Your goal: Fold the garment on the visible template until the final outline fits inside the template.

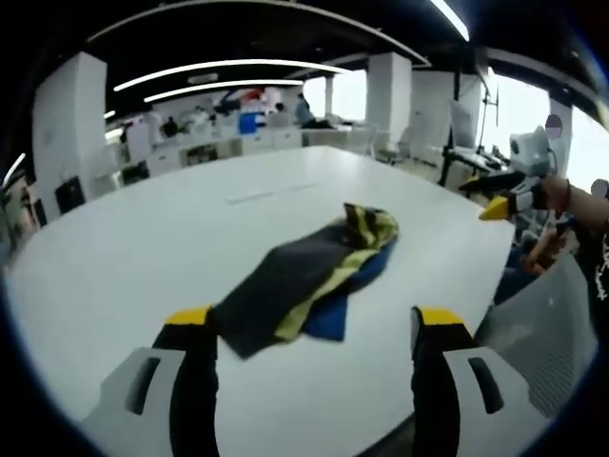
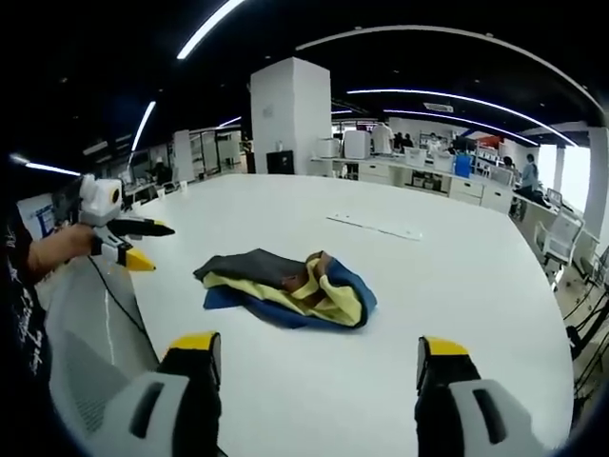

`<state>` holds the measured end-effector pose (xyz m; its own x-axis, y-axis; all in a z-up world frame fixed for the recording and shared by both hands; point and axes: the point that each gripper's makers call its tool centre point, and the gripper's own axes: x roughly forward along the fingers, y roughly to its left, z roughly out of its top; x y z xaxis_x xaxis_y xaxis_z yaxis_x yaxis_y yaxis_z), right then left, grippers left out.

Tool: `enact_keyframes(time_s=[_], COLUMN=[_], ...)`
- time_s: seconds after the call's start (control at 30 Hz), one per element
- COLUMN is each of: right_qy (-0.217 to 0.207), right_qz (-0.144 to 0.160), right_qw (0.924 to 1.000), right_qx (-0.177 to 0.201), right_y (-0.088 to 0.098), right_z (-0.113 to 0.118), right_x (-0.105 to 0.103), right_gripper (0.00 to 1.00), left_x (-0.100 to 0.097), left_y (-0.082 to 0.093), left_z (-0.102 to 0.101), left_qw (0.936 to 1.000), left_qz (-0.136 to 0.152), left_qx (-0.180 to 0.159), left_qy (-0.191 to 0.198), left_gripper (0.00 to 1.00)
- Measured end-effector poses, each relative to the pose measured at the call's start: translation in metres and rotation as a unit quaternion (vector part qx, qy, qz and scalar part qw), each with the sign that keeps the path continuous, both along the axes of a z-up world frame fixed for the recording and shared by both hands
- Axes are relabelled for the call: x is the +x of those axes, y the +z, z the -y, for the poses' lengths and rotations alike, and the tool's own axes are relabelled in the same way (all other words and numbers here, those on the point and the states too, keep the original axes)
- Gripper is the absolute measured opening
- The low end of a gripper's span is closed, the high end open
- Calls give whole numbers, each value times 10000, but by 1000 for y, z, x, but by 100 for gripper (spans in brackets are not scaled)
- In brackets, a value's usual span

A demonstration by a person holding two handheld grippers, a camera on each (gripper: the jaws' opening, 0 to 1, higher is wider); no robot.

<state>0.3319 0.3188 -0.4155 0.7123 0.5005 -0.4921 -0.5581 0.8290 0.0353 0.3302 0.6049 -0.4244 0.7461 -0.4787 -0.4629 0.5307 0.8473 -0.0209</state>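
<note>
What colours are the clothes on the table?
Dark grey, yellow and blue garment, clearest in the right gripper view.

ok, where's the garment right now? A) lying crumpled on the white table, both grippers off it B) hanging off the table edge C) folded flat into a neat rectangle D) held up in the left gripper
A: the crumpled dark grey, yellow and blue garment lies on the white table, with the left gripper and right gripper both open and short of it.

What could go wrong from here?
1. The garment lies crumpled in overlapping layers, so a jaw may pinch several at once and fold it lumpy.
2. No template outline is discernible on the white table; the fit may be hard to judge.
3. Both grippers, left and right, are open and off the cloth; uneven grabs could drag it.
</note>
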Motion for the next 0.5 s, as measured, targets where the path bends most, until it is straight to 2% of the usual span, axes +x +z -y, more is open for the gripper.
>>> enact_keyframes(time_s=[0.3, 0.5], right_qy=[129, 213], right_qz=[-34, -59], right_qw=[9999, 9997], right_qx=[63, 33], right_y=[0, -3], right_z=[-2, -4], right_x=[18, 29], right_gripper=[75, 72], left_x=[20, 27], left_y=[3, -1], left_z=[21, 26], left_qw=[9995, 9994], left_qz=[76, 20], left_qx=[-23, -121], left_qy=[-302, -320], left_gripper=[71, 67])
